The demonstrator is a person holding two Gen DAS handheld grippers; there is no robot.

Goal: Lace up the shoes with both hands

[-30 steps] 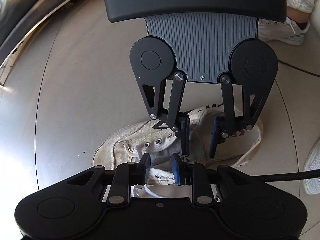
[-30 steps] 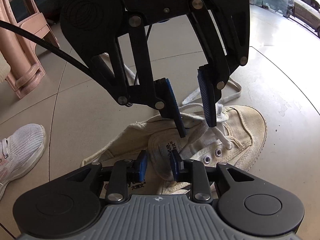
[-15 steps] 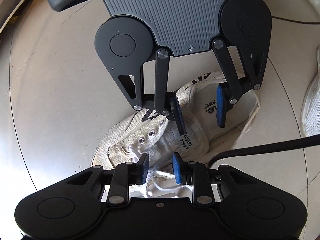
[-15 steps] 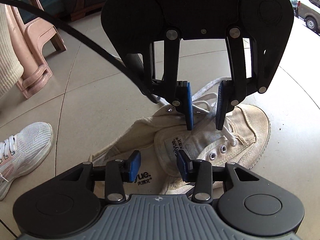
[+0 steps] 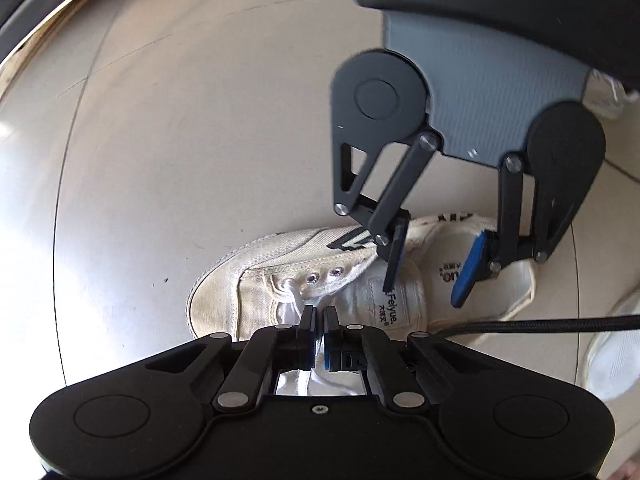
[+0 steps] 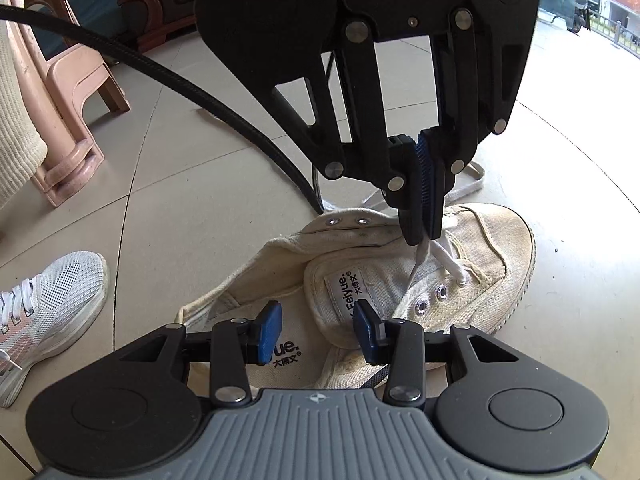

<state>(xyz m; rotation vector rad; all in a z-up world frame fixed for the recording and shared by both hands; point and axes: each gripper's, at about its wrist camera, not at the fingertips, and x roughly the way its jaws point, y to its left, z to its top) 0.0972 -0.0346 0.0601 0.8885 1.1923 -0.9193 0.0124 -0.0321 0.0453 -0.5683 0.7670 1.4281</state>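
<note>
I see a cream canvas shoe (image 6: 480,248) with white lace (image 6: 448,258), black grippers with blue pads (image 6: 268,332), pink stool (image 6: 60,92) at 10 o'clock.

Open floor (image 6: 580,200) past shoe (image 6: 500,248) toe; stool (image 6: 68,92), cable (image 6: 208,96), sneaker (image 6: 48,300) crowding opp. side.

floor (image 6: 192,184): tiled | on it: canvas shoe (image 6: 492,248), pink stool (image 6: 68,92)

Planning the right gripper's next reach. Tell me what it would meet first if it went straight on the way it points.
The right gripper, jaws open and empty, points down at the cream shoe. It would probably meet the tongue with the Feiyue label first, though depth is unclear. The left gripper, shut on the white lace, sits farther ahead.
</note>
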